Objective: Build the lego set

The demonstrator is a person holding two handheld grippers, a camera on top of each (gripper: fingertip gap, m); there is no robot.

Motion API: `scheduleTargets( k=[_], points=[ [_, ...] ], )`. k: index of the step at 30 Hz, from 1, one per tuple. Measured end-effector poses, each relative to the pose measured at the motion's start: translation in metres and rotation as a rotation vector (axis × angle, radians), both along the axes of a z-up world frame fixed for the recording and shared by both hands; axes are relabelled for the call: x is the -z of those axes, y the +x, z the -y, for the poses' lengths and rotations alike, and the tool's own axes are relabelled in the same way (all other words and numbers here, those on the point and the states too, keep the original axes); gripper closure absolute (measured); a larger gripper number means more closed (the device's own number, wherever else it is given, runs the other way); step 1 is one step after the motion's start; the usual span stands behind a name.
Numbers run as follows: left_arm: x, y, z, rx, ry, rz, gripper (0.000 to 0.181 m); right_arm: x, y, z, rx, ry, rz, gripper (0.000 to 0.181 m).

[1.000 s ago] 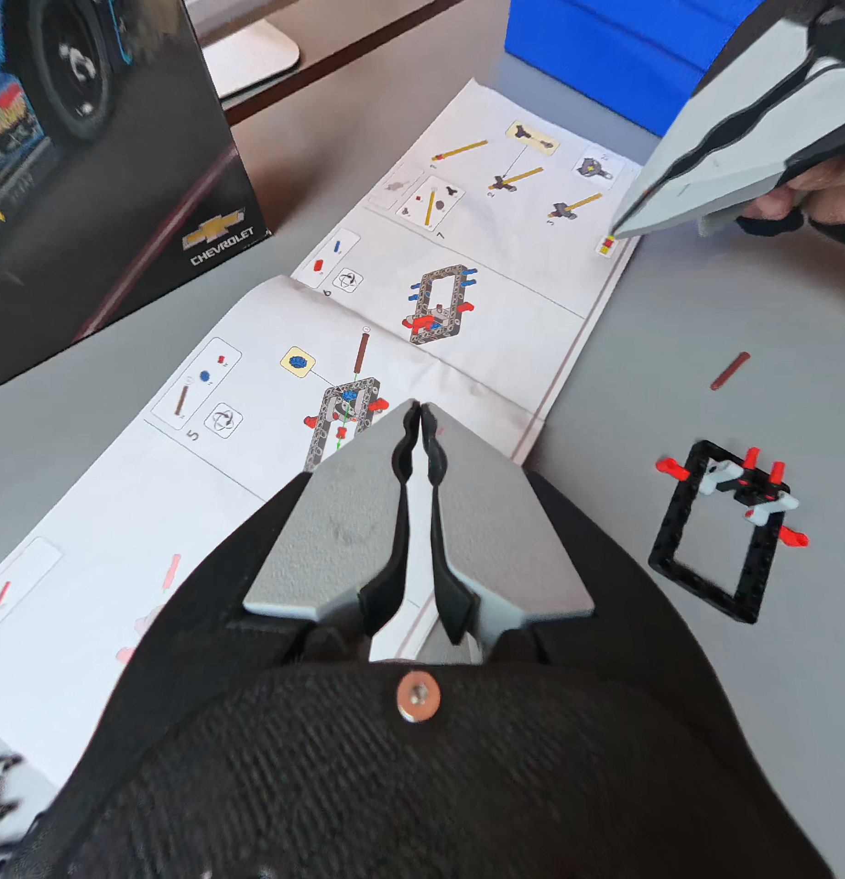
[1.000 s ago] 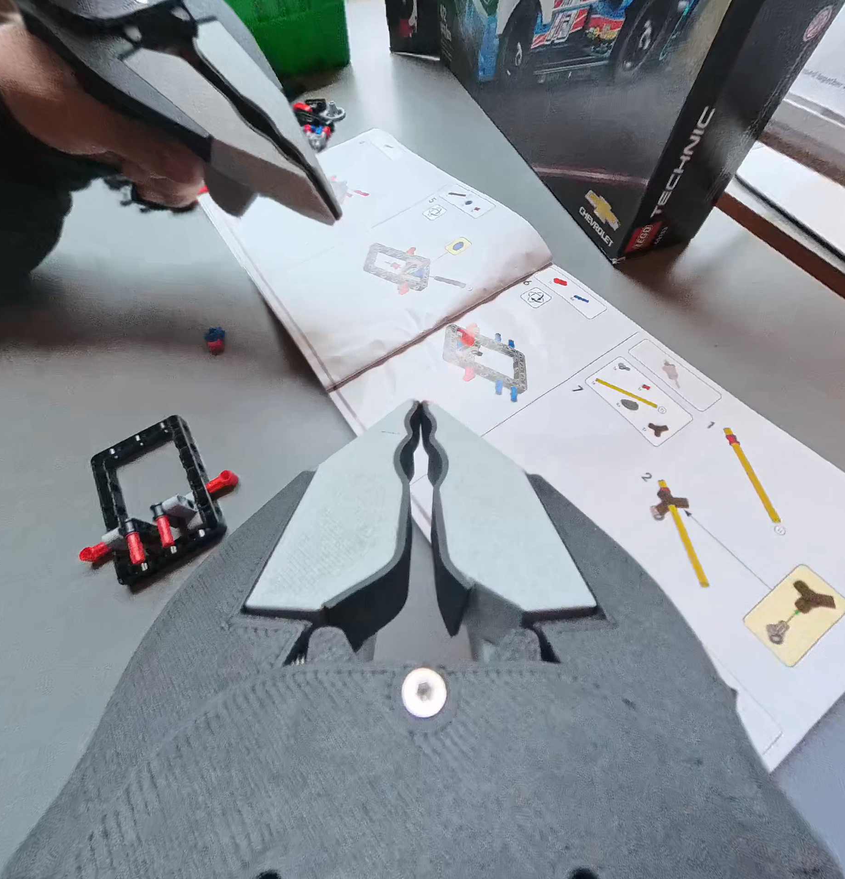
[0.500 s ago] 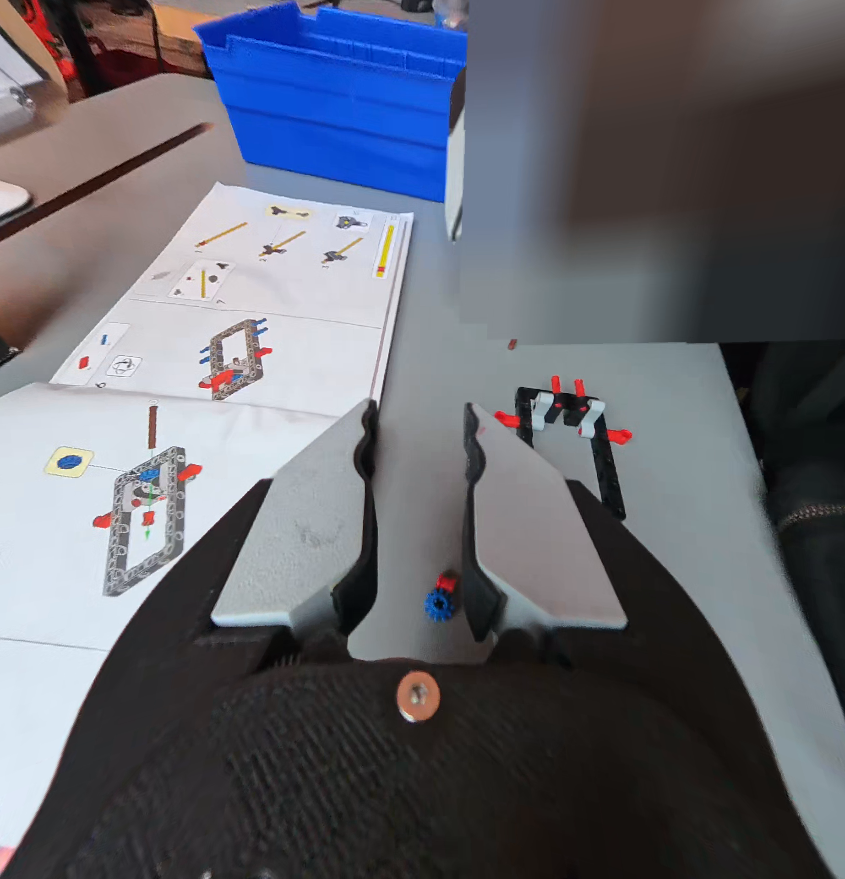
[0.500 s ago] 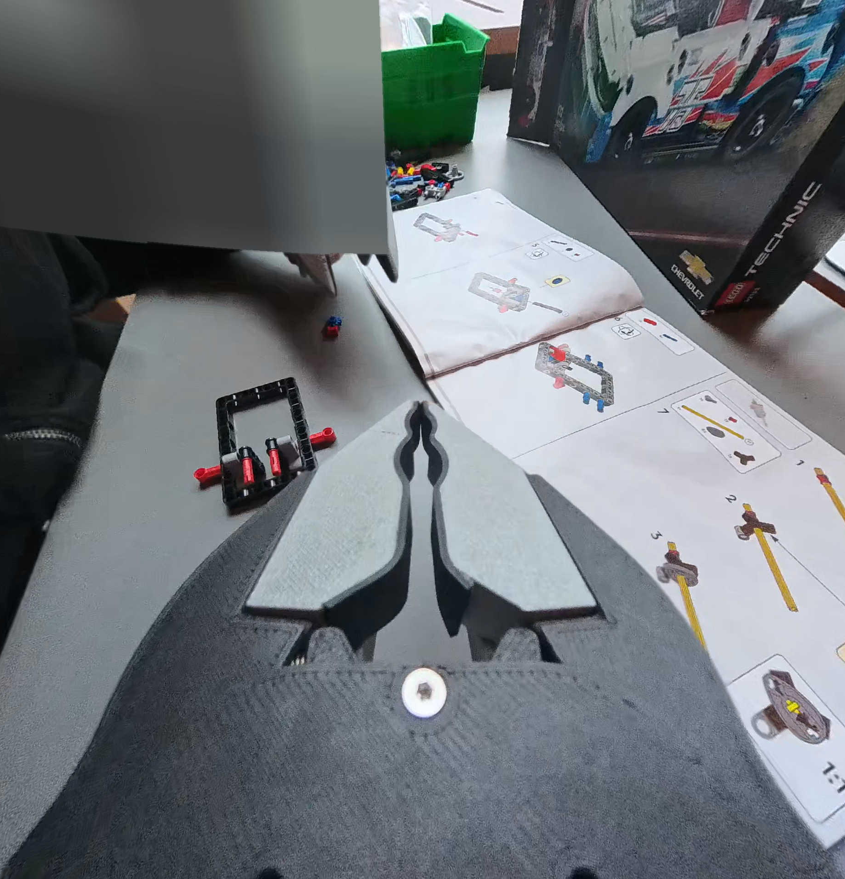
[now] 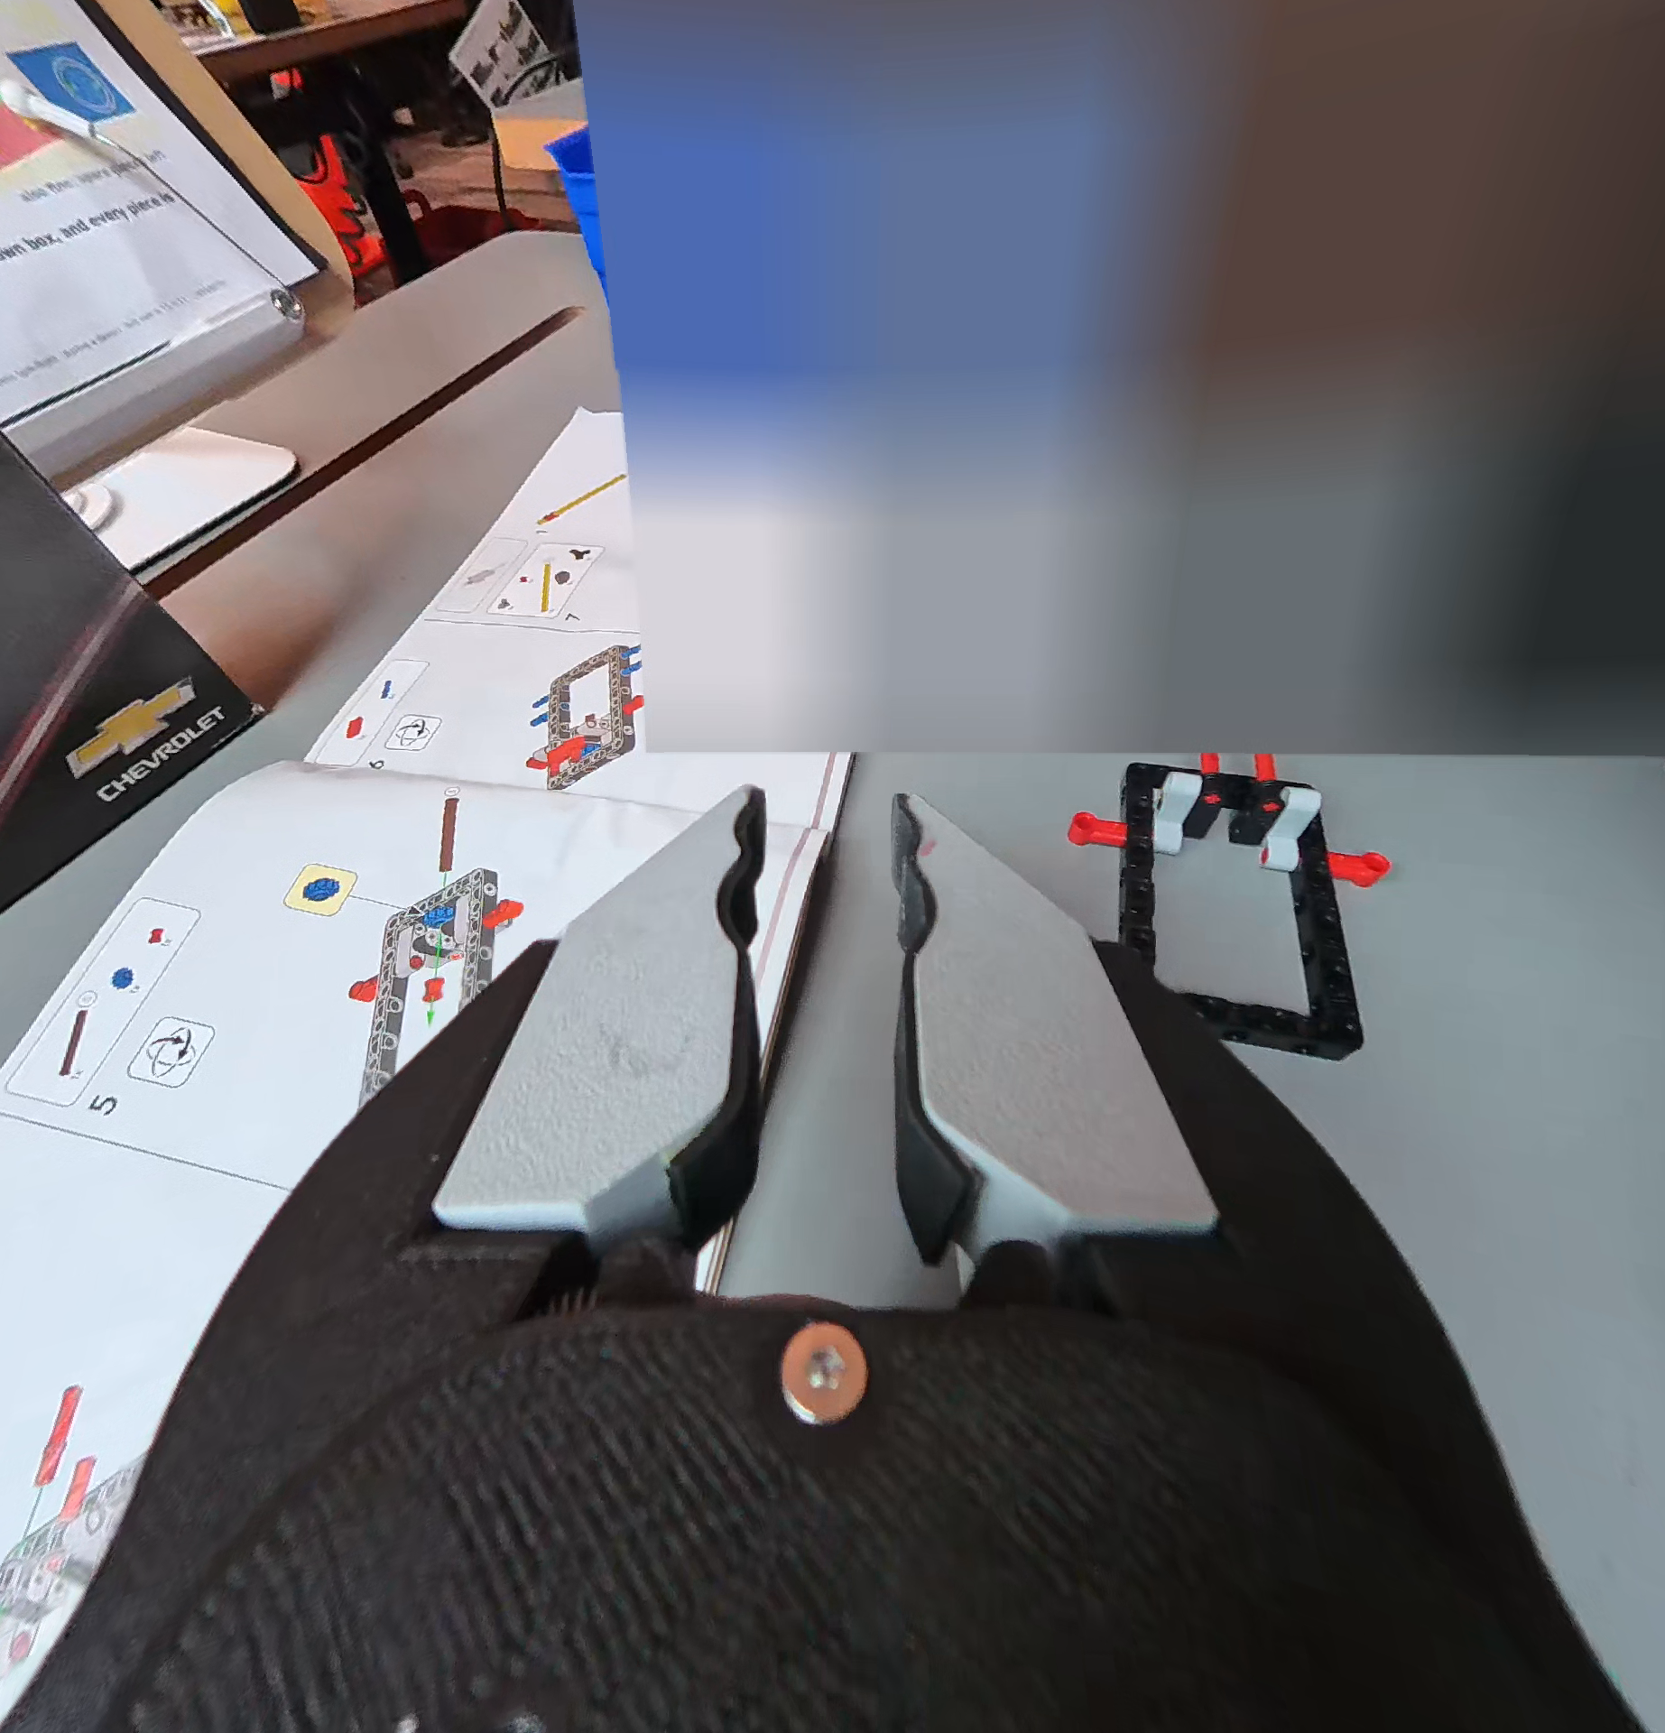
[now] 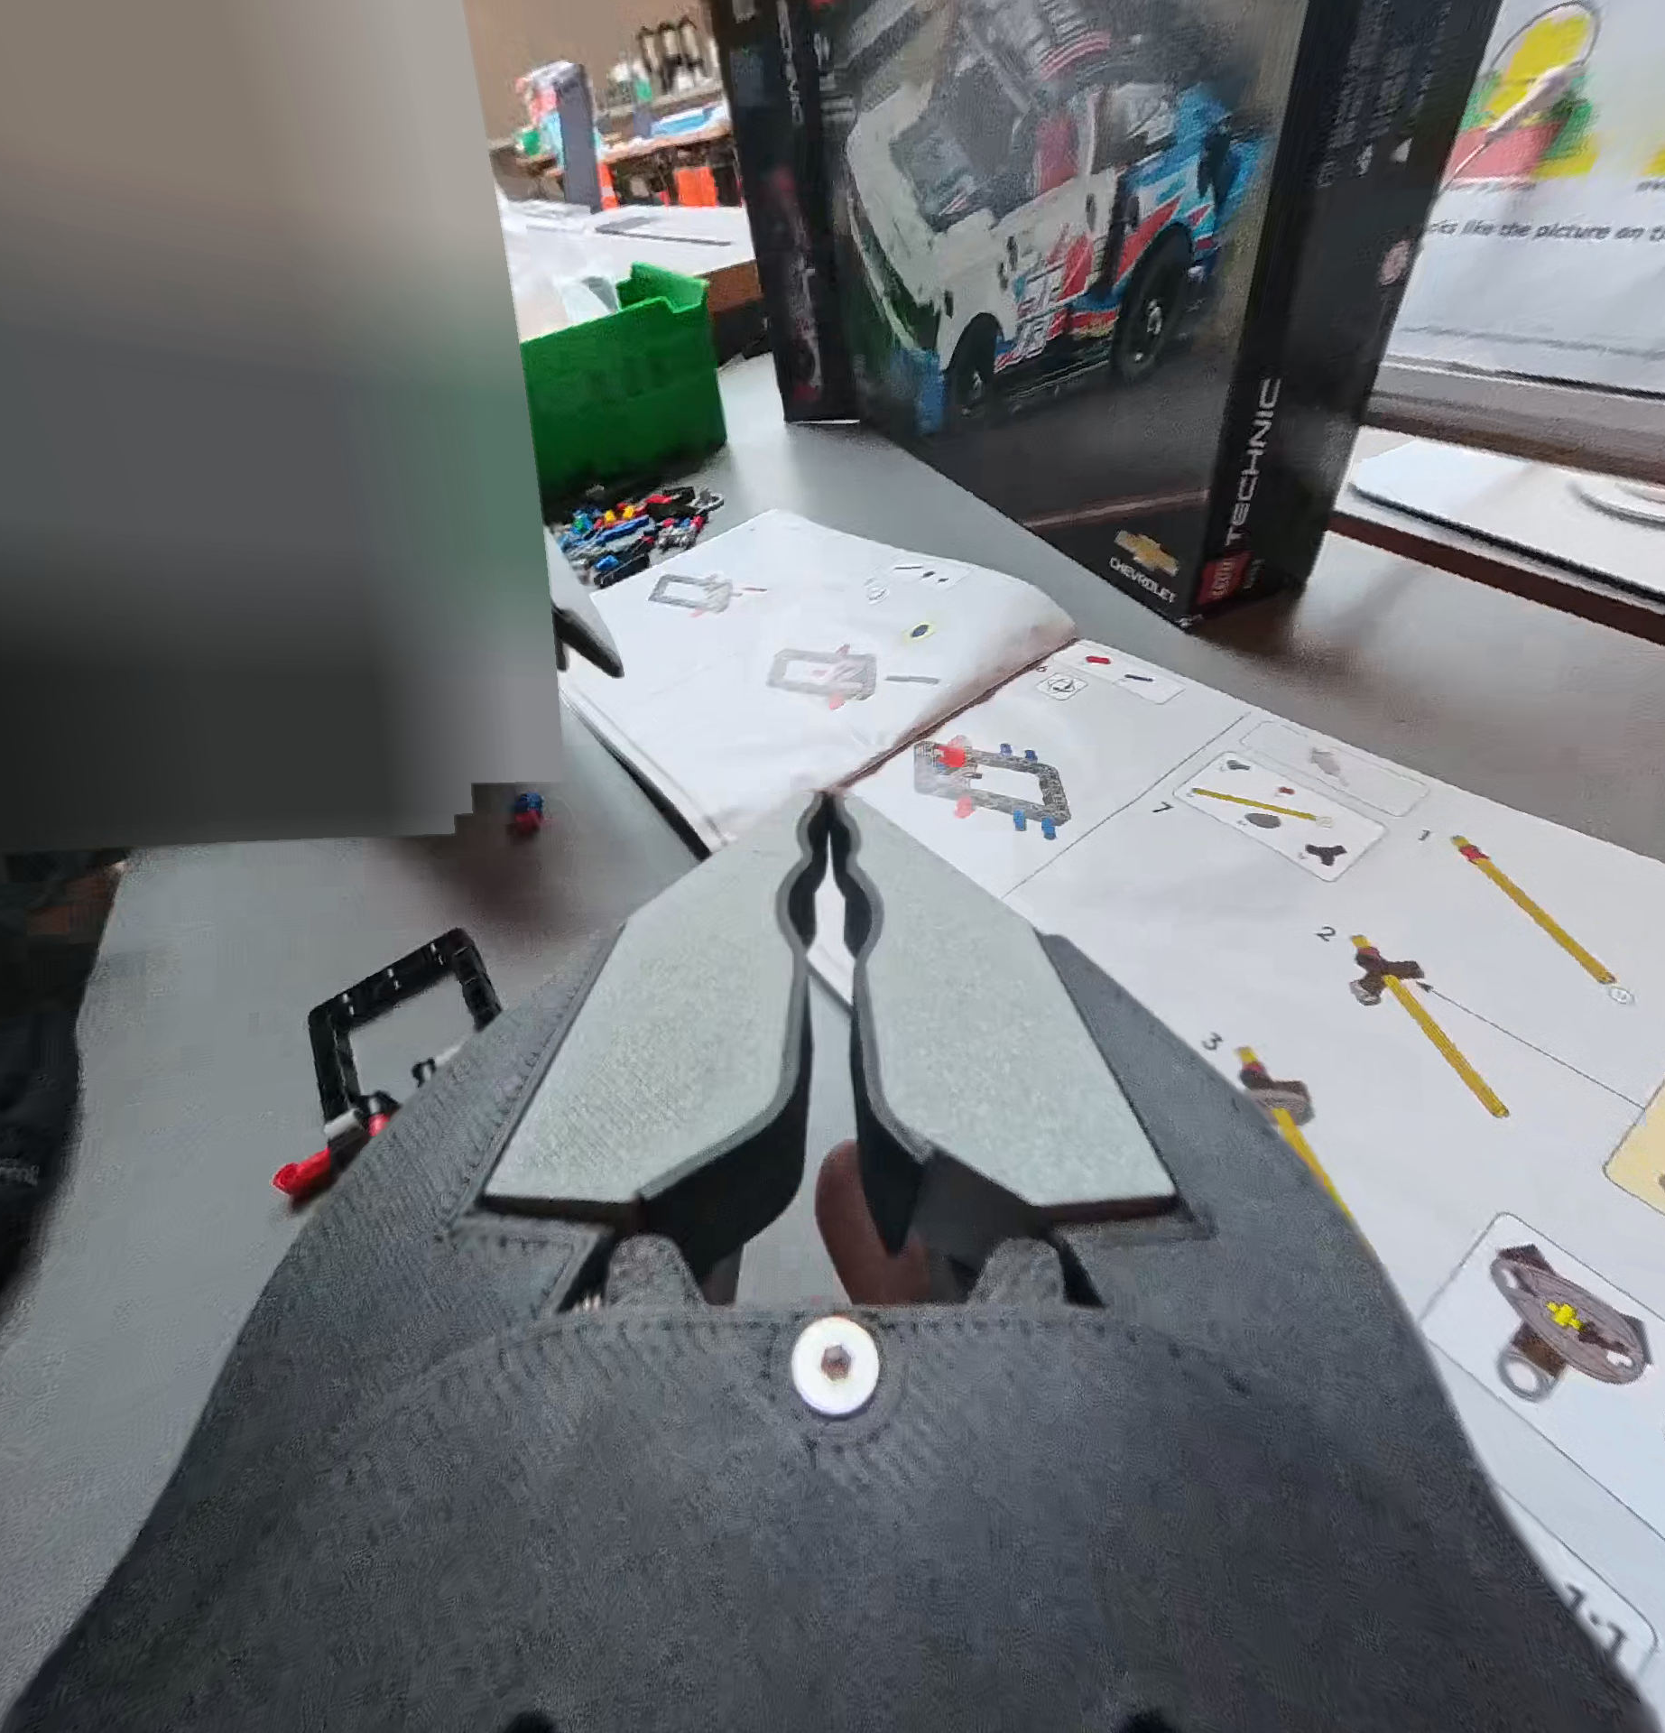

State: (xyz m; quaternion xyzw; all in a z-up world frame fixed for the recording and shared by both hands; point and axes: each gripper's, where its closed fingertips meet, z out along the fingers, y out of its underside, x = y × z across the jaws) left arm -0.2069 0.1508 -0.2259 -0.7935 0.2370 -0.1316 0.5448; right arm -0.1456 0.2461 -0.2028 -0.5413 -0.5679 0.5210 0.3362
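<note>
Right, early days in this build. One black frame (image 5: 1231, 924) lies flat on the grey table (image 5: 1513, 1172), off to the right of the open booklet (image 5: 200, 938), and it carries two light grey connectors and what looks like four red pins at its far end. That much is done, and going by the booklet's pages it is only the first few steps; nearly the whole set is left.

Left gripper (image 5: 828, 825) hovers over the booklet's right edge with its jaws spread apart and nothing between them. Right gripper (image 6: 826, 816) hangs above the booklet's fold with its tips pressed together; I see no piece caught in them.

Now the count. One frame, which the right view also catches, half hidden behind the gripper's body. One small blue-and-red piece (image 6: 526, 812) sits alone on the table, near the booklet's left edge and well apart from the frame; my guess is that it goes in next. One heap of loose parts (image 6: 636, 534) lies at the booklet's far end, just in front of one green bin (image 6: 622, 394). I cannot count the heap; it is too small and jumbled. One set box (image 6: 1091, 281) stands behind the booklet. One booklet, two grippers, and a large blurred patch covers the rest.
</note>
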Motion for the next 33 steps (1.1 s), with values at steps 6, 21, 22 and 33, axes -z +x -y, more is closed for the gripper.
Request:
scheduleTargets(
  k=[6,21,22,33],
  points=[
    [0.01,0.002,0.0,0.002,-0.011,-0.072,0.157,-0.008,0.007,0.015,-0.065,-0.09,-0.006,0.124],
    [0.011,0.017,0.008,0.036,-0.013,-0.105,0.158,0.046,0.068,0.016,-0.081,0.33,0.192,0.143],
    [0.013,0.018,0.008,0.042,-0.015,-0.113,0.158,0.049,0.066,0.017,-0.103,0.322,0.198,0.143],
    [0.015,0.012,0.007,0.042,0.002,-0.16,0.158,0.067,0.074,0.03,-0.245,0.426,0.237,0.15]
  ],
)
